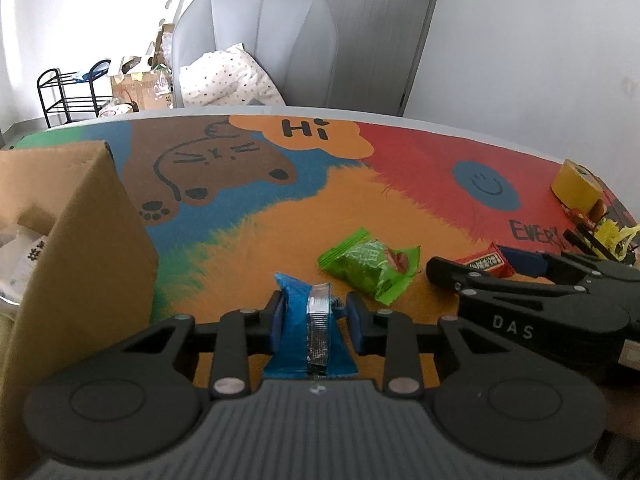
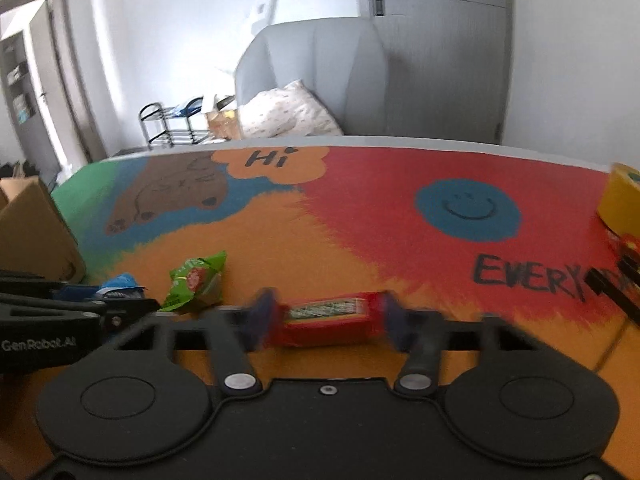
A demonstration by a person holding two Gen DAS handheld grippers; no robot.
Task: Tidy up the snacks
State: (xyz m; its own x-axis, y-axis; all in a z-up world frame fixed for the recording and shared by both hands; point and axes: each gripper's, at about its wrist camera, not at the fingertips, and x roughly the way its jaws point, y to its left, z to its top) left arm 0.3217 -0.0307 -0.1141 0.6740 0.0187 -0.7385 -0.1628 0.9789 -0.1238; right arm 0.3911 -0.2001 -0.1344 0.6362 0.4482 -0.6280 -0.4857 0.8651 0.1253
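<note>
The left claw pinched a blue snack packet, its long axis running away from the claw. The cardboard box stood just to its left. The right claw clamped a red snack bar crosswise.

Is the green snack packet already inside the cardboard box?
No. The green snack packet lies on the mat, outside the cardboard box.

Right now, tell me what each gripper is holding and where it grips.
Left gripper: blue snack packet, pinched across its sides. Right gripper: red snack bar, jaws at its two ends, blurred.
</note>
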